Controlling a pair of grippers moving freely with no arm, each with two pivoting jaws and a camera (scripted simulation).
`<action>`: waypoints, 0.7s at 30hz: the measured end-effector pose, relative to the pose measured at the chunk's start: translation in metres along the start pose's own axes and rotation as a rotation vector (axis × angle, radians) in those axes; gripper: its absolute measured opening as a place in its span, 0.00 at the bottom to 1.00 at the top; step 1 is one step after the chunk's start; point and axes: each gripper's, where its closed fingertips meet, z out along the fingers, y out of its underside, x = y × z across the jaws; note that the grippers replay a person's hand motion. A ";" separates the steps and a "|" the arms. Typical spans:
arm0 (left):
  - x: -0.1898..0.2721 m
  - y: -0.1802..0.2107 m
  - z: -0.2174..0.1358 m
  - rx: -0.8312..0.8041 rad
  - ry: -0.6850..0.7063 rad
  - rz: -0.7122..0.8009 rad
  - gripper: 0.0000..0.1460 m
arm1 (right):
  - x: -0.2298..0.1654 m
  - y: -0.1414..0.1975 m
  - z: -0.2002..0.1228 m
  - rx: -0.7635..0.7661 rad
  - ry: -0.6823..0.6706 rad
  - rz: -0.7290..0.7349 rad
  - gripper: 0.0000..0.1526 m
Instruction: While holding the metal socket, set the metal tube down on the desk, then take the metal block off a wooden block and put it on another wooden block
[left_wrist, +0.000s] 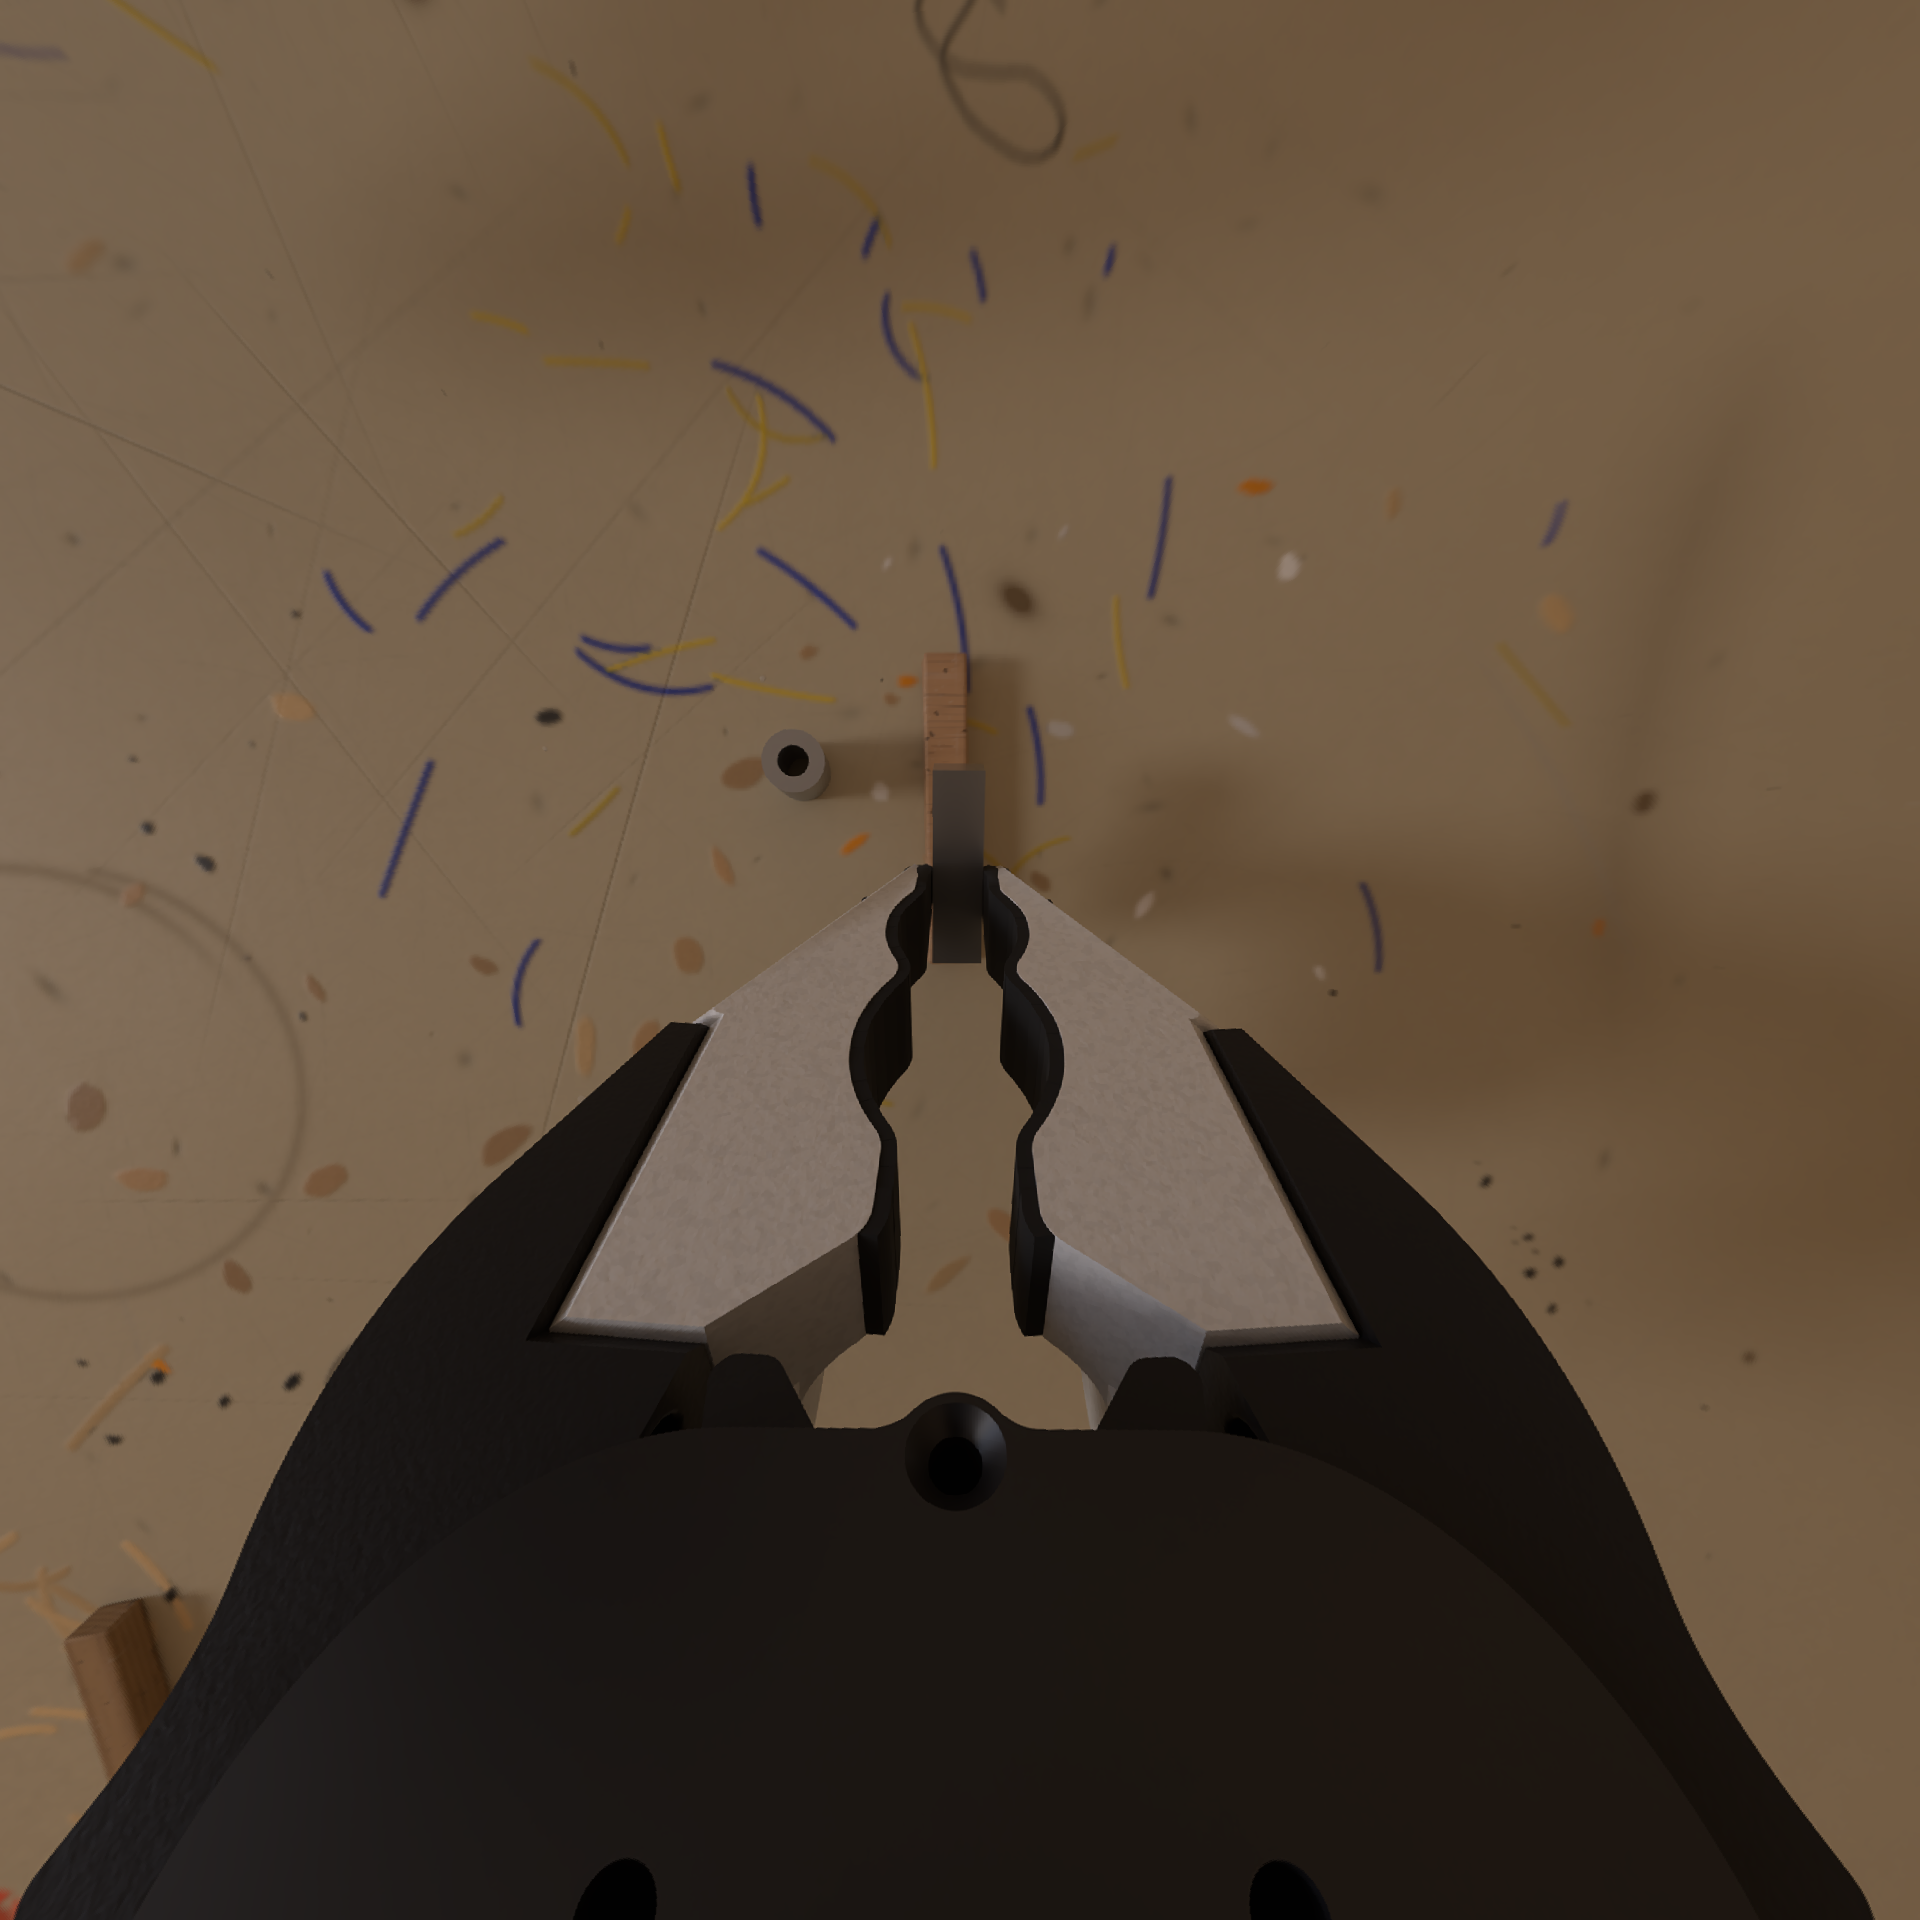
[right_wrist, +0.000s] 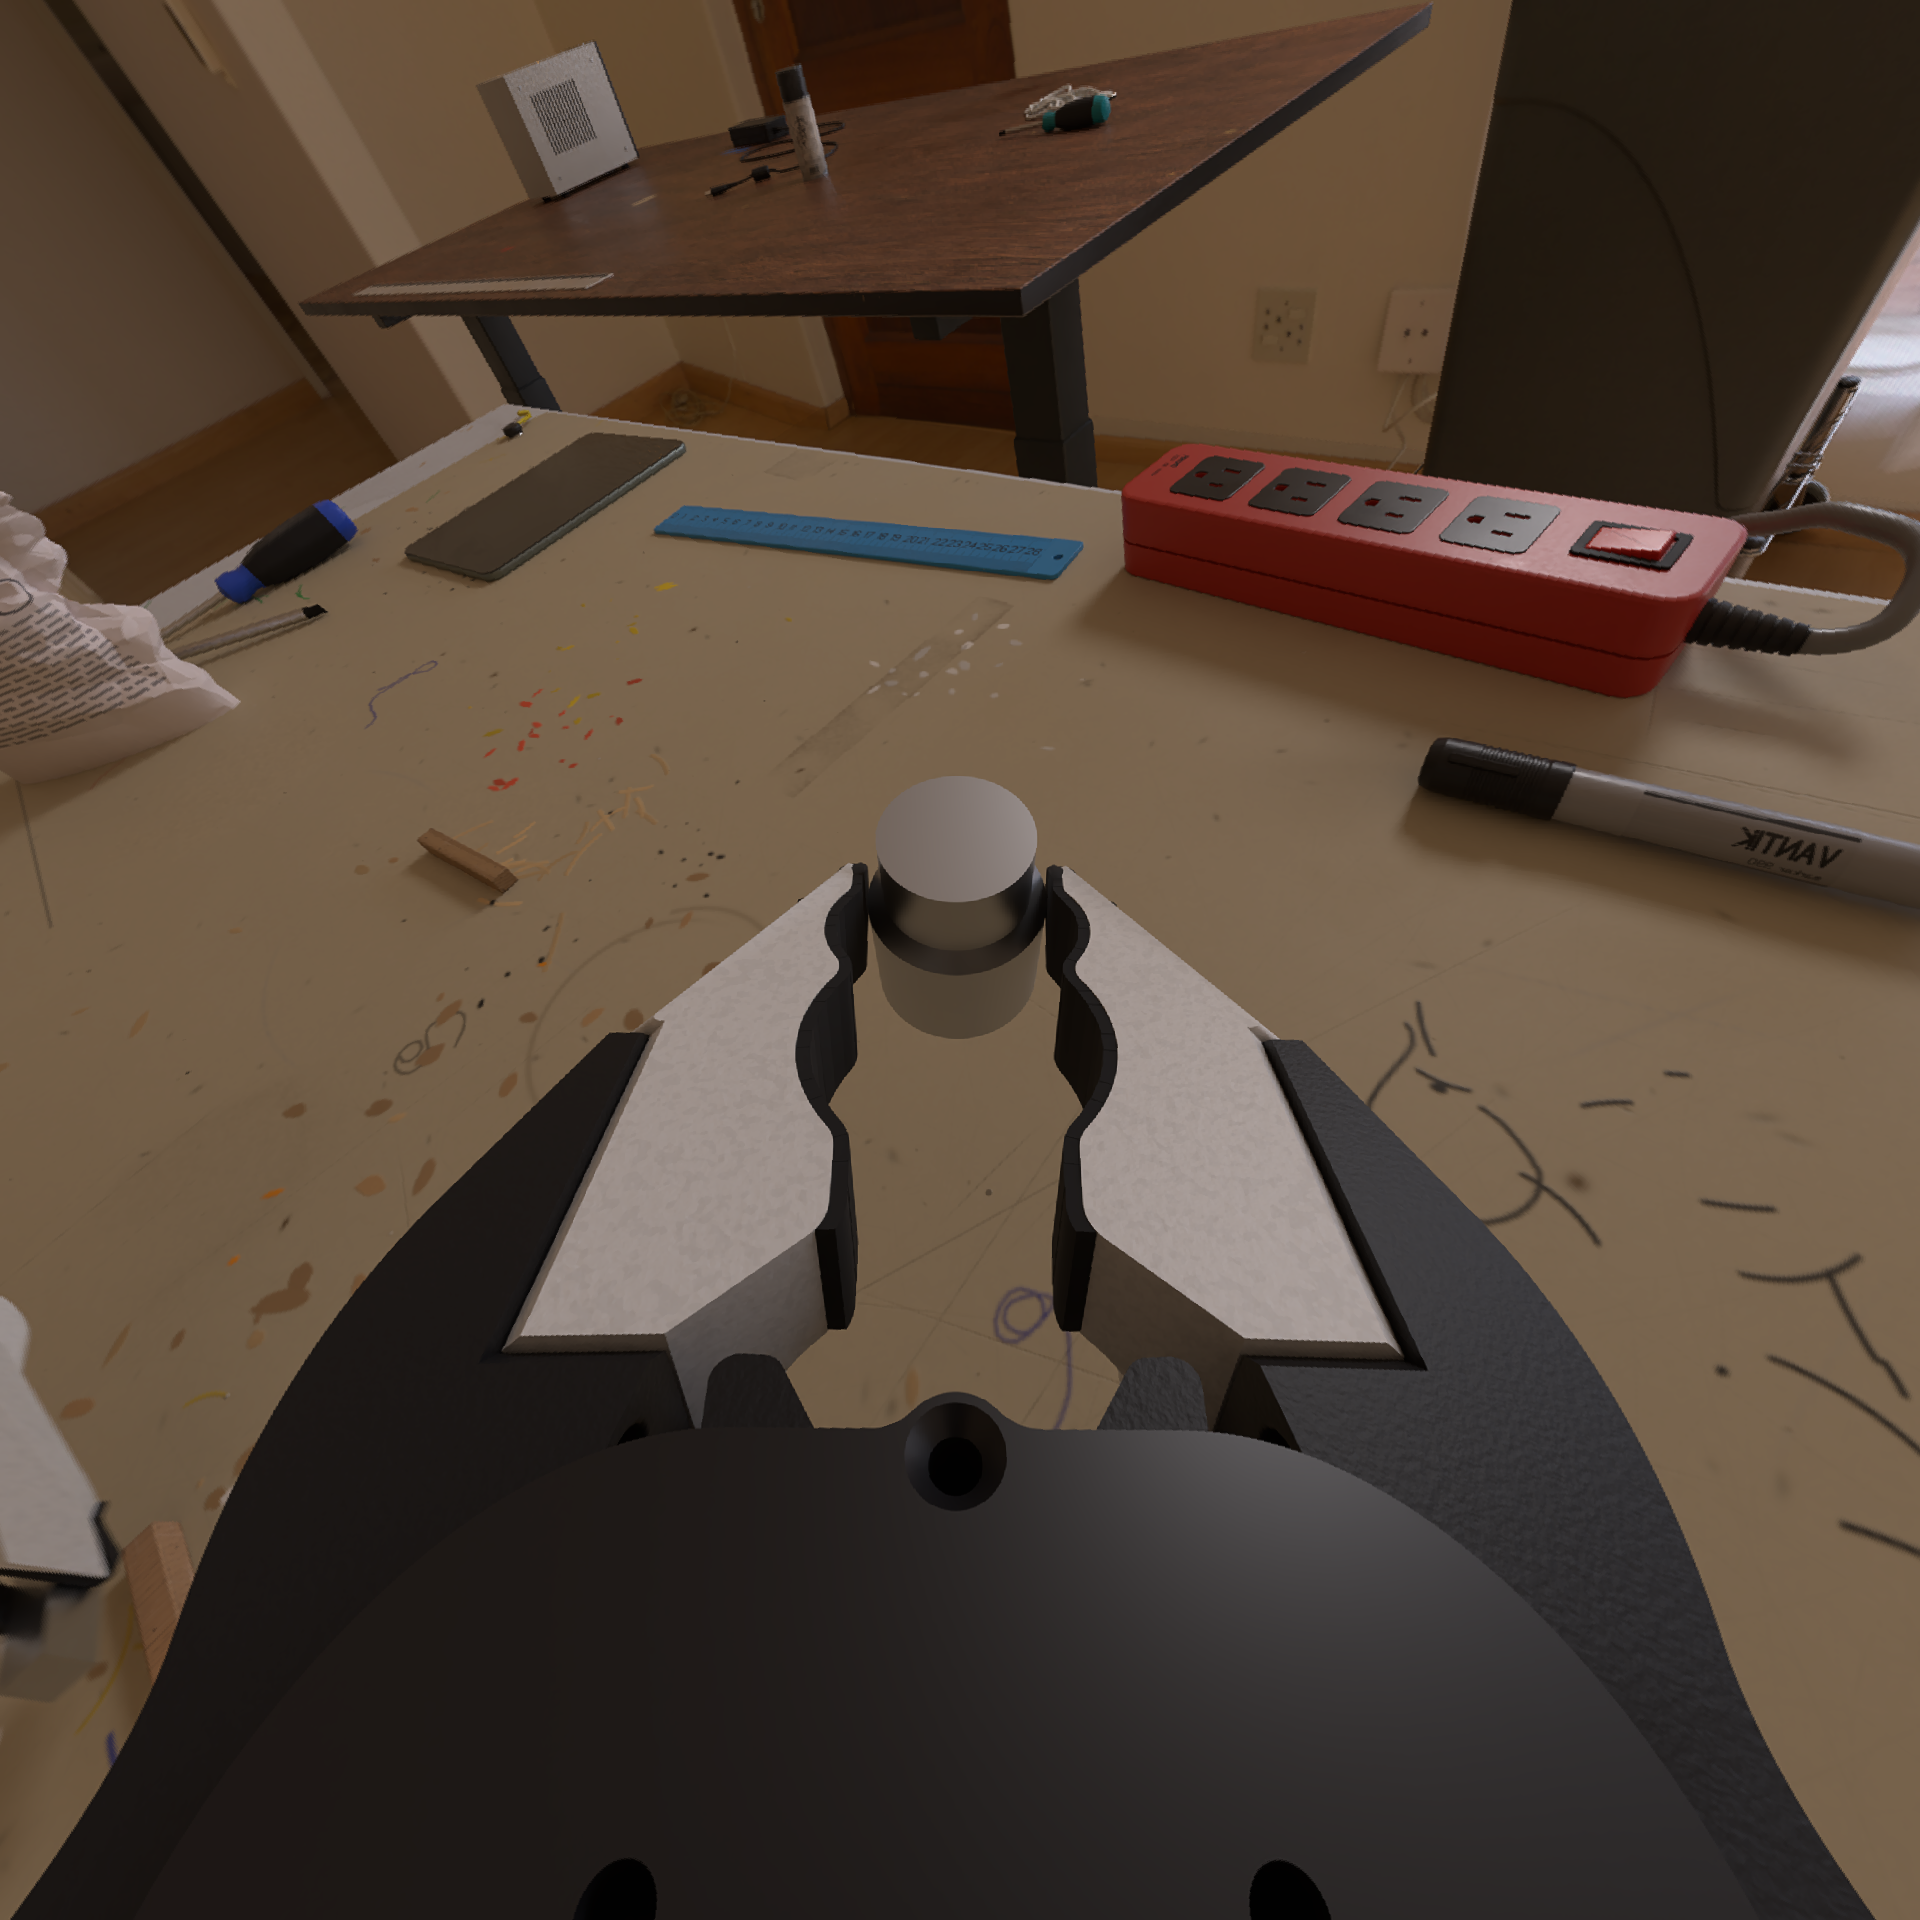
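Observation:
In the left wrist view I look straight down at the desk. My left gripper is shut on the thin grey metal block, which is over the near end of a light wooden block. I cannot tell whether they touch. The metal tube, a short grey ring, lies on the desk just left of that wooden block. Another wooden block lies at the lower left. My right gripper is shut on the metal socket, a grey cylinder held above the desk. A small wooden block lies ahead to its left.
A red power strip, a blue ruler and a dark phone lie along the far desk edge. A black marker is at the right. A blue-handled screwdriver and crumpled white paper are at the left.

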 end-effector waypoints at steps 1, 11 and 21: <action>-0.002 0.002 0.006 -0.033 -0.013 0.005 0.06 | -0.001 0.000 0.000 0.002 -0.002 0.001 0.22; -0.002 0.001 0.019 -0.054 -0.039 0.004 0.06 | -0.010 0.010 0.014 -0.049 -0.031 -0.015 0.22; 0.006 -0.024 -0.030 0.412 0.037 -0.133 0.34 | -0.031 0.004 0.016 -0.020 -0.086 -0.015 0.22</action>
